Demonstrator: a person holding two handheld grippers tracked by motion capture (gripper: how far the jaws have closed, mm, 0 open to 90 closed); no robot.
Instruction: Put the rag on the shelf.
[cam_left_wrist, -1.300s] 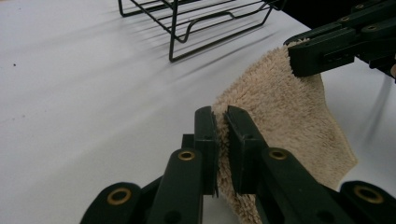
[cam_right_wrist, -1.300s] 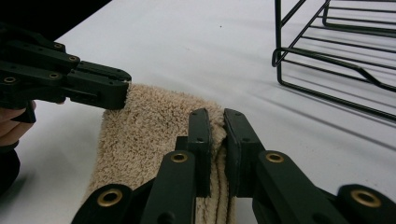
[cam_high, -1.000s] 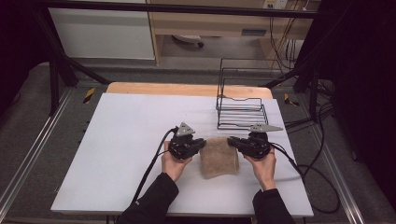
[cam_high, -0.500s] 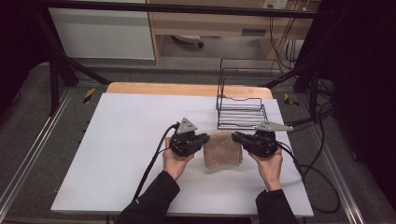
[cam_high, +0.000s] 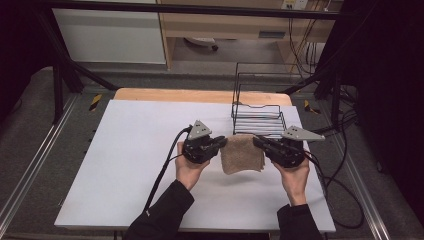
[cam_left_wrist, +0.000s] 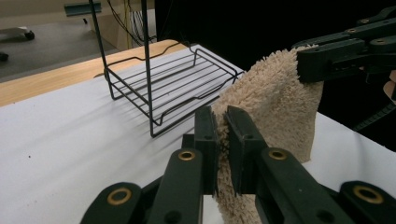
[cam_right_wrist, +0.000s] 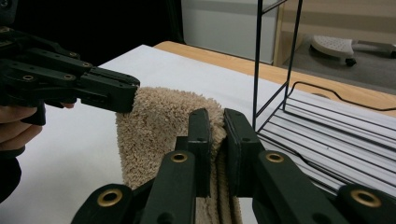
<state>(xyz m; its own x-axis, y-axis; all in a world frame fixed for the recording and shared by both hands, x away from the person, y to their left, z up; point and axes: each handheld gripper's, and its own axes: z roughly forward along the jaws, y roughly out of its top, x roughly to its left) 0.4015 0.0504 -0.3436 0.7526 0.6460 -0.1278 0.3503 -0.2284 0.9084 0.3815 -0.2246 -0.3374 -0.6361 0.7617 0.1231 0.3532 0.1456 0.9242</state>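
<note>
Now the towel (cam_high: 242, 154) hangs pinched between left claw (cam_high: 221, 143) and right claw (cam_high: 258, 142).

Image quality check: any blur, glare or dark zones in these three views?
High view: soft overall, surroundings nearly black, table evenly lit, no glare. Left gripper view: towel pile sharp, background black, rack casts faint shadows. Right gripper view: near jaws slightly soft, towel crisp.
</note>
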